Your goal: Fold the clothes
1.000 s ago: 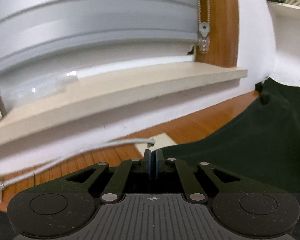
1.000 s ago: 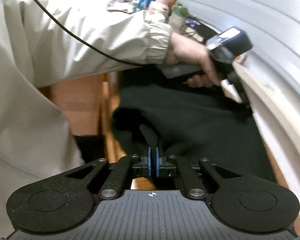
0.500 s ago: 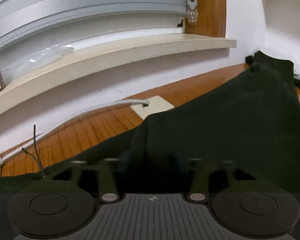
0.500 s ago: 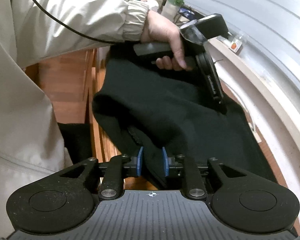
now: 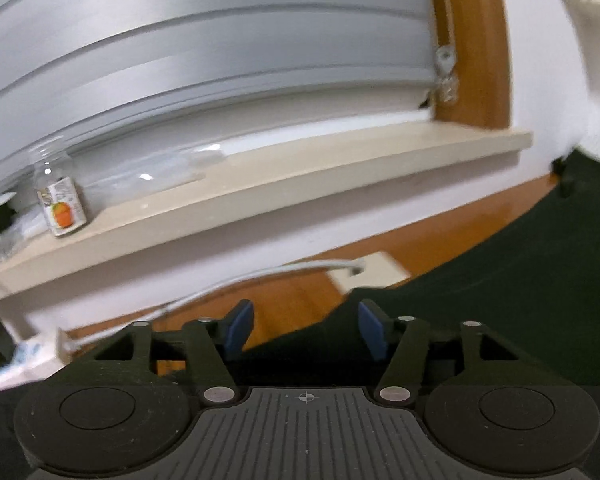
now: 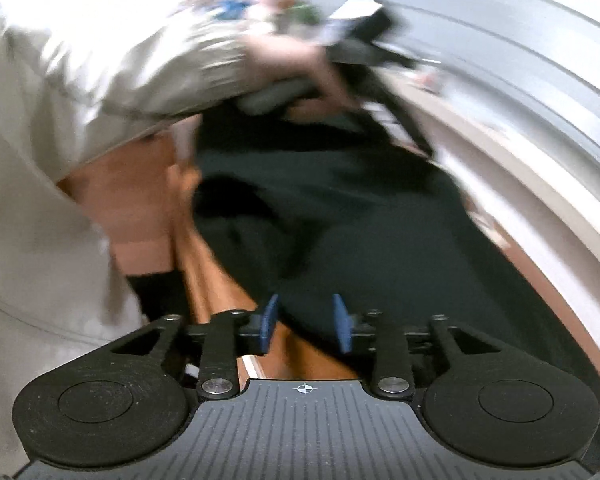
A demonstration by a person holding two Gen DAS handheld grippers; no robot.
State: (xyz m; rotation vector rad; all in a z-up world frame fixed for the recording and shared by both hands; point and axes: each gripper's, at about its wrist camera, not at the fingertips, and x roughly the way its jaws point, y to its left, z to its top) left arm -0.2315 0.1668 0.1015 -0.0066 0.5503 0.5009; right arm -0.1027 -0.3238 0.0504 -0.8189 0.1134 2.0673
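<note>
Dark green, near black, plain and unpatterned: garment (image 5: 520,280). Warm orange-brown with faint grain lines: counter (image 5: 296,312). Black frame with blue pads: left claw (image 5: 306,326); same black and blue on right claw (image 6: 305,322). Cream: window sill (image 5: 300,176). Pale grey in horizontal bands: blind (image 5: 200,60). Clear with an orange-and-white label (print too blurred to read): small jar (image 5: 60,198). Light beige: sleeve (image 6: 112,52). White: cable (image 5: 268,274).

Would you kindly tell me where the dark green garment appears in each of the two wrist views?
Left wrist view: dark green garment fills the lower right, over the wooden floor.
Right wrist view: it spreads across the centre, ahead of the tool.
Shared landmark: the cream window sill.
</note>
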